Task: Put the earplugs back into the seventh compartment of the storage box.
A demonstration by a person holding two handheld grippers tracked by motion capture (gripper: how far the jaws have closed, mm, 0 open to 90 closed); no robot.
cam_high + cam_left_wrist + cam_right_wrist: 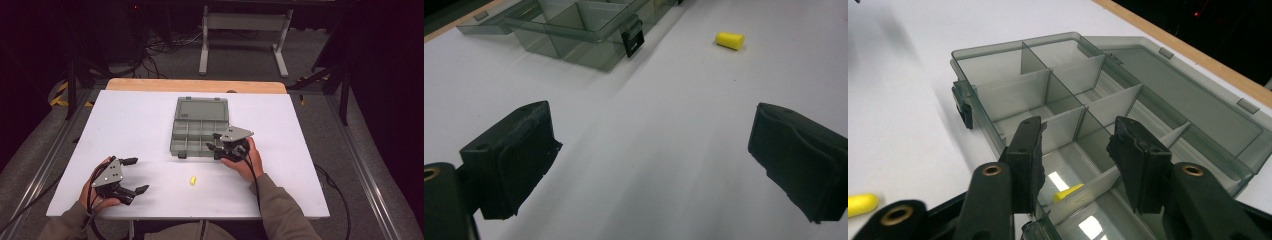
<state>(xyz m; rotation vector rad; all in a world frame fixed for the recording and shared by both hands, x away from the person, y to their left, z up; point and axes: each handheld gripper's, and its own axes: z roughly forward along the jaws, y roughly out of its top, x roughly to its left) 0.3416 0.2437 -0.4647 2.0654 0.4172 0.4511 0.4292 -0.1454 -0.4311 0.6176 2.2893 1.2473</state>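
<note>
High view: right claw [216, 145] hovers part-open and empty over the organizer box [192, 136] at its near right corner; left claw [134, 175] gapes wide, empty; yellow earplug [192, 180] lies on the tabletop [140, 120] just before the box. No readable writing.

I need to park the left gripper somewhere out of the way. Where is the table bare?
Bare: the wide strip between the table's left edge and the organizer box, and the far right beyond the right gripper. Crowded: the box's front right, where the right gripper hangs over a compartment, and the front middle by the yellow earplug near the left gripper.
</note>
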